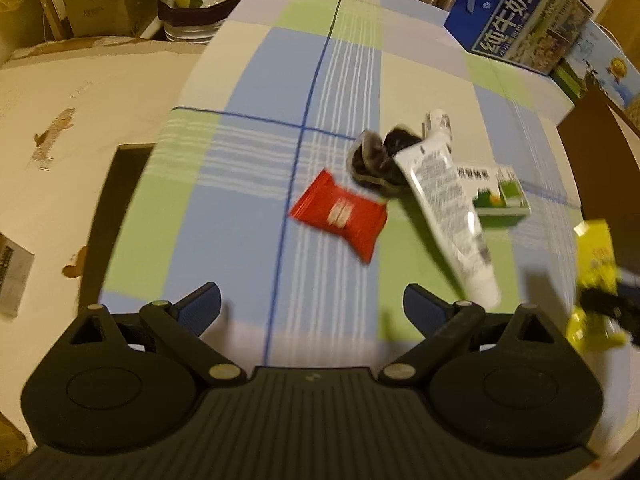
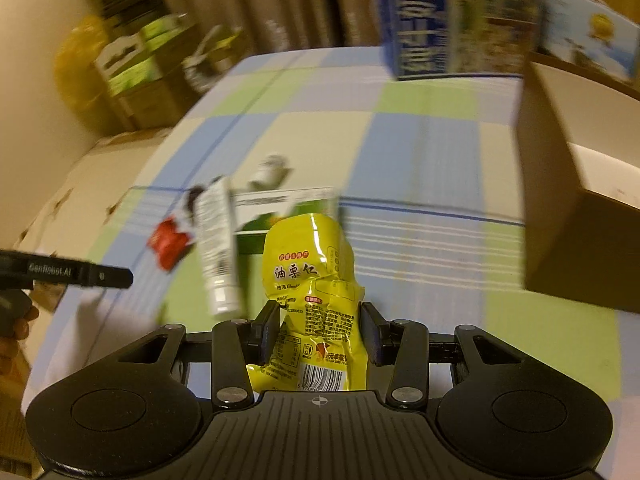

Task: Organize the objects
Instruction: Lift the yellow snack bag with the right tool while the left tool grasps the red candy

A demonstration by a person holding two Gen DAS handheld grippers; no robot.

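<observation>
My right gripper (image 2: 319, 334) is clenched on a crinkly yellow foil snack pouch (image 2: 310, 276), held above the checked worktop (image 2: 420, 152). My left gripper (image 1: 312, 306) hangs released. Beyond lie a white plastic tube (image 1: 448, 208) and red foil packet (image 1: 340, 214). I judge the slick pouch could slip before reaching the brown cardboard box (image 2: 580, 208).

A table (image 1: 248, 184) covered in a checked cloth of blue, green and cream squares fills the middle of the room. Brown curtains (image 2: 256, 4) hang behind its far edge. To the left, cardboard boxes (image 1: 100, 4) are stacked against a pale wall (image 2: 36, 12), beside a lined bin (image 1: 192, 8) and a flat sheet of cream cardboard (image 1: 80, 92) (stained in places). The light is warm, dim and yellowish, and the right wrist view is blurred.
</observation>
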